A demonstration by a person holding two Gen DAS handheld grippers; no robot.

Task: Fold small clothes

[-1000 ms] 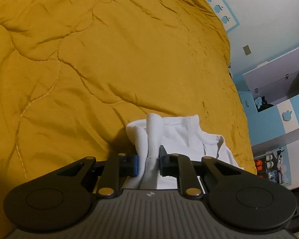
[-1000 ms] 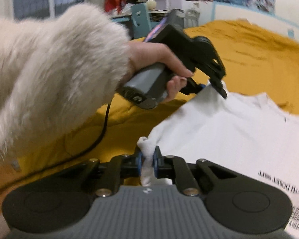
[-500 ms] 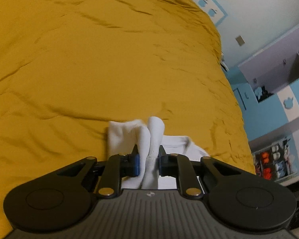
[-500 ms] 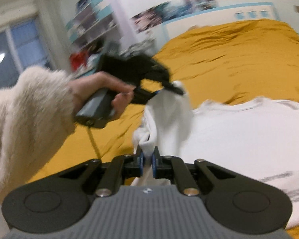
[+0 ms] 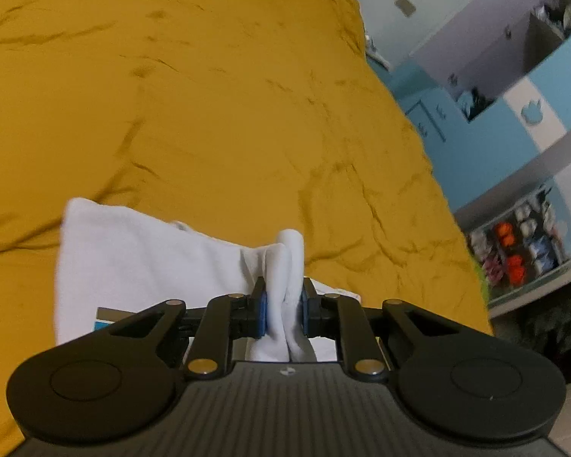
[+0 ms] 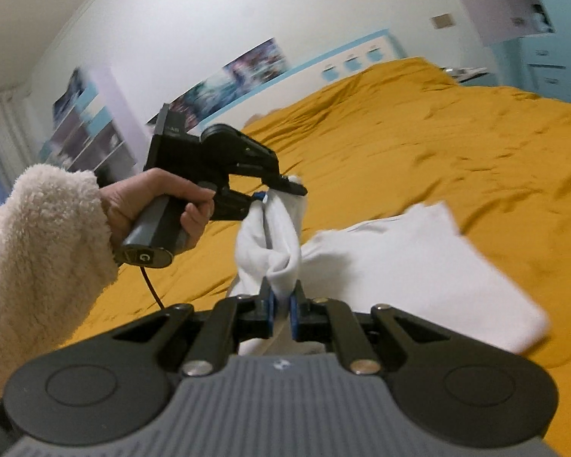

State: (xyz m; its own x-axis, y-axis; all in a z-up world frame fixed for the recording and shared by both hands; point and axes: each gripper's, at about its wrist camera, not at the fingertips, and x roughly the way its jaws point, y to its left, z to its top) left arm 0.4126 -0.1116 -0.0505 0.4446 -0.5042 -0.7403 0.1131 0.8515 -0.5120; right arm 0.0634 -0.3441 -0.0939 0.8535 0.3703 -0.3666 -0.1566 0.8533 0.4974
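A small white T-shirt [image 6: 418, 262] lies on the mustard-yellow bedspread [image 6: 456, 152], one edge lifted off it. My left gripper [image 5: 283, 302] is shut on a bunched fold of the white shirt [image 5: 141, 266]. My right gripper [image 6: 281, 310] is shut on another bunch of the same edge. In the right wrist view the left gripper [image 6: 283, 194] hangs above and ahead, held by a hand in a fluffy cream sleeve [image 6: 38, 251], with cloth stretched between both grippers. A printed patch [image 5: 106, 316] shows on the shirt.
The yellow bedspread [image 5: 209, 95] fills most of both views. Blue and white cupboards with shelves of small items [image 5: 514, 251] stand beyond the bed's right edge. A wall with posters [image 6: 247, 68] and shelving [image 6: 83, 137] lies behind the bed.
Both grippers have risen and swung over the bed, carrying the shirt's edge up. The shirt body has shifted left in the left wrist view and folded across the bed.
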